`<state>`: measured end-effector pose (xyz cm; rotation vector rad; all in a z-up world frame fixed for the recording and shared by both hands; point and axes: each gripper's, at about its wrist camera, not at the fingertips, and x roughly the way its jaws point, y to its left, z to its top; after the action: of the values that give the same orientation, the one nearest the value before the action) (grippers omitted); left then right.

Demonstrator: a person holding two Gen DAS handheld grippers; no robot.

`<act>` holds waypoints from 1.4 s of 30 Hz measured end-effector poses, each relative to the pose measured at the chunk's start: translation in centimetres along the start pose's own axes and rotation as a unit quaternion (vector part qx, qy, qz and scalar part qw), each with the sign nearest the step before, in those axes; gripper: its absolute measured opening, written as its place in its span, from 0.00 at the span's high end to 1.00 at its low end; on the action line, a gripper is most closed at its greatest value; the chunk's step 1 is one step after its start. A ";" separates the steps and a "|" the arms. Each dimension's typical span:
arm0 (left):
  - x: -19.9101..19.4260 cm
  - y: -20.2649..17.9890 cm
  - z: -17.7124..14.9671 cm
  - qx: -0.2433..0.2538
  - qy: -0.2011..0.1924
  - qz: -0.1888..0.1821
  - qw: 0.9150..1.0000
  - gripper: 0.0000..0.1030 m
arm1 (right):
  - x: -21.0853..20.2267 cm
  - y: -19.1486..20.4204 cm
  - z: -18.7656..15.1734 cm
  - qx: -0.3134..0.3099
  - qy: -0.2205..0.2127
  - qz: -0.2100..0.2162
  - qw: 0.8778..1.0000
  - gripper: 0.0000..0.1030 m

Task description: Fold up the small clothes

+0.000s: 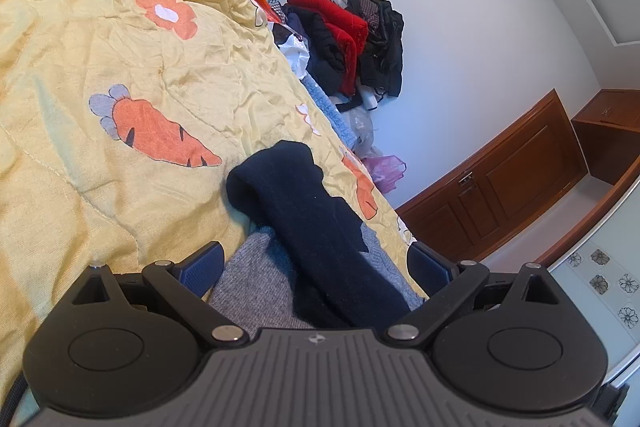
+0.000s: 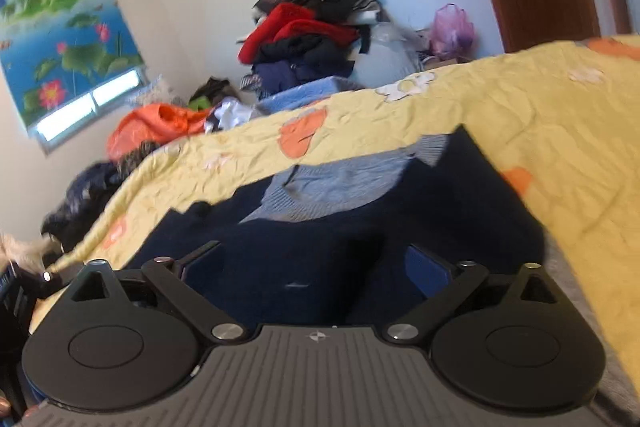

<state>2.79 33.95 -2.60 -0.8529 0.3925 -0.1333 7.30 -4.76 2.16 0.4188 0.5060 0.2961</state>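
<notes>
one yellow quilt (image 1: 120,75) printed with orange carrots and flowers covers the bed and is the landmark for everything here. on the quilt, near its edge, lies one small sweater (image 2: 332,187) of navy and grey-blue knit, partly folded. in the left wrist view one navy sleeve (image 1: 304,211) lies folded across the grey body of the sweater, its rounded fold resting on the quilt. beyond the quilt's far edge, against the pale wall, stands one pile of clothes (image 1: 344,35) with a red garment on dark ones. one orange plastic bag (image 2: 160,125) sits at the quilt's far corner, and one purple bag (image 2: 452,25) lies past the quilt beside the pile. one brown wooden door (image 1: 500,183) stands beyond the quilt. one lotus-print blind (image 2: 60,39) hangs on the wall beyond the quilt.

the left gripper (image 1: 316,263) hovers low over the sweater, its two blue-padded fingers spread wide, nothing between them pinched. the right gripper (image 2: 316,263) has its two fingers wide apart too, over the navy part of the sweater; that view is blurred.
</notes>
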 end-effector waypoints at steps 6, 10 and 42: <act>0.1 -0.1 0.0 0.005 0.002 0.002 1.000 0.04 | 2.4 -3.5 1.9 0.178 0.056 0.067 0.980 0.08; 0.1 -0.2 0.0 0.007 0.003 0.004 1.000 0.04 | 5.3 -1.8 2.1 0.142 0.093 0.031 0.985 0.32; -2.0 -1.1 -0.6 0.072 0.081 0.038 0.993 0.04 | -6.6 -6.8 0.5 0.034 0.076 -0.012 0.996 0.35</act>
<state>0.77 33.35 -1.56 -0.6852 0.5595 -0.1599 3.22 -13.29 2.09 0.4579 0.6711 0.2894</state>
